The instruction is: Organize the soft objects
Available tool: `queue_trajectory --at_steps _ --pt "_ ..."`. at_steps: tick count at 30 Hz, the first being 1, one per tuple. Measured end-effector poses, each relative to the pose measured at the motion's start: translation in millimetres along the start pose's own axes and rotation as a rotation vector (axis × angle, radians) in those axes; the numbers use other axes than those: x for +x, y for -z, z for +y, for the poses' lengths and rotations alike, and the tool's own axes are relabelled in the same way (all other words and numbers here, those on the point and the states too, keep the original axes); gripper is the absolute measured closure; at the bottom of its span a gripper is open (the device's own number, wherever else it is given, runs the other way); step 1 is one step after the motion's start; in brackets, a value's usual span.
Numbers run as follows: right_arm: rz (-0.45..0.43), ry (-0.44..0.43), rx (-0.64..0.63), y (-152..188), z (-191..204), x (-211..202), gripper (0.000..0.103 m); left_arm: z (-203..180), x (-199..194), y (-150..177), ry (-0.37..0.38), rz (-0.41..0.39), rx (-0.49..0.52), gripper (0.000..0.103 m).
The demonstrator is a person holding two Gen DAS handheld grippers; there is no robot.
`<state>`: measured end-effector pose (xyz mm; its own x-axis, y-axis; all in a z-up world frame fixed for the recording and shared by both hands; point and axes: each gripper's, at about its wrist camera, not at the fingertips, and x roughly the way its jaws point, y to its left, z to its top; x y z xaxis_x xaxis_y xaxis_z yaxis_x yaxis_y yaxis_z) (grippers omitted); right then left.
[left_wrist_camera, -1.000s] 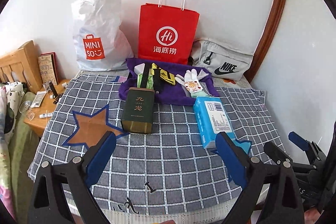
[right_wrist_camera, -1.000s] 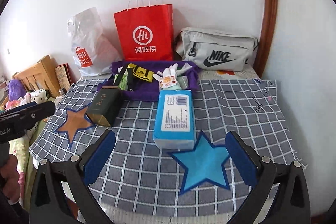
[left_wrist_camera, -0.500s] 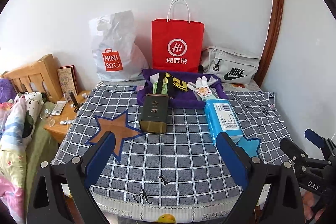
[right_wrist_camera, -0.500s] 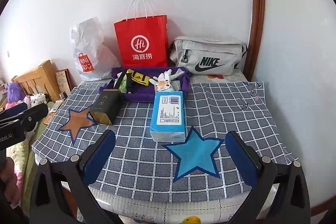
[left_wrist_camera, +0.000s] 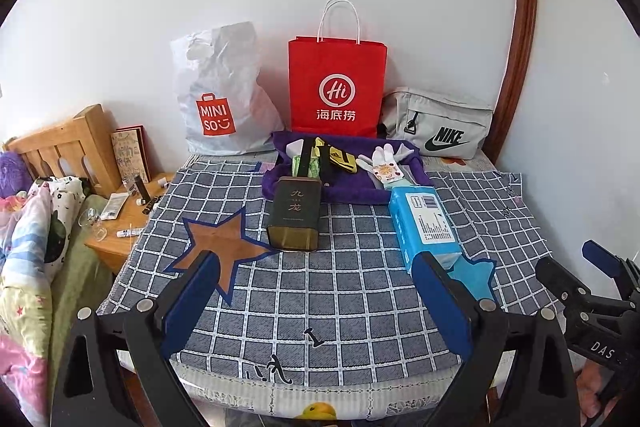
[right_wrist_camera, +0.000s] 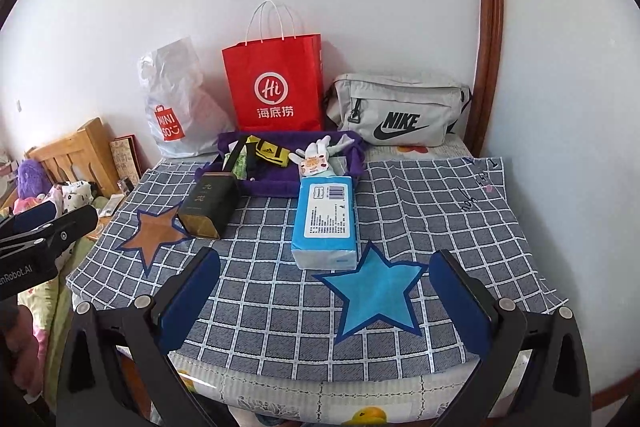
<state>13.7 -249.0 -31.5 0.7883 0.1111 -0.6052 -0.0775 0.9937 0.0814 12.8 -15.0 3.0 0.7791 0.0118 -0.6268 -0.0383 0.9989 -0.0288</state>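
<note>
A blue tissue pack (left_wrist_camera: 426, 225) (right_wrist_camera: 327, 221) lies on the checked cloth (left_wrist_camera: 344, 291) (right_wrist_camera: 432, 203) beside a dark green tin box (left_wrist_camera: 295, 213) (right_wrist_camera: 207, 205). Behind them a purple tray (left_wrist_camera: 348, 189) (right_wrist_camera: 276, 187) holds a white glove (left_wrist_camera: 384, 163) (right_wrist_camera: 316, 157), a yellow-black item (left_wrist_camera: 340, 159) and green packets. My left gripper (left_wrist_camera: 316, 301) is open and empty above the table's front edge. My right gripper (right_wrist_camera: 326, 301) is open and empty, also at the front edge, over the blue star (right_wrist_camera: 374, 291). Each gripper shows at the side of the other's view.
A red paper bag (left_wrist_camera: 337, 87), a white Miniso bag (left_wrist_camera: 218, 95) and a grey Nike bag (left_wrist_camera: 438, 129) stand against the back wall. A brown star (left_wrist_camera: 222, 247) marks the cloth's left side. A wooden nightstand (left_wrist_camera: 116, 223) and bedding are on the left.
Both grippers have pulled back and up from the table, so the objects look smaller and farther. Both stay open. Nothing on the table has moved.
</note>
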Motion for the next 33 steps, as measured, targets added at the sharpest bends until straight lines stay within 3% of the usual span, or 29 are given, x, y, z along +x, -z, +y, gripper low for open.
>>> queue_trajectory --at_steps 33 --pt "0.003 -0.002 0.001 3.4 3.3 -0.7 0.000 1.6 -0.9 2.8 0.001 0.008 -0.001 0.006"
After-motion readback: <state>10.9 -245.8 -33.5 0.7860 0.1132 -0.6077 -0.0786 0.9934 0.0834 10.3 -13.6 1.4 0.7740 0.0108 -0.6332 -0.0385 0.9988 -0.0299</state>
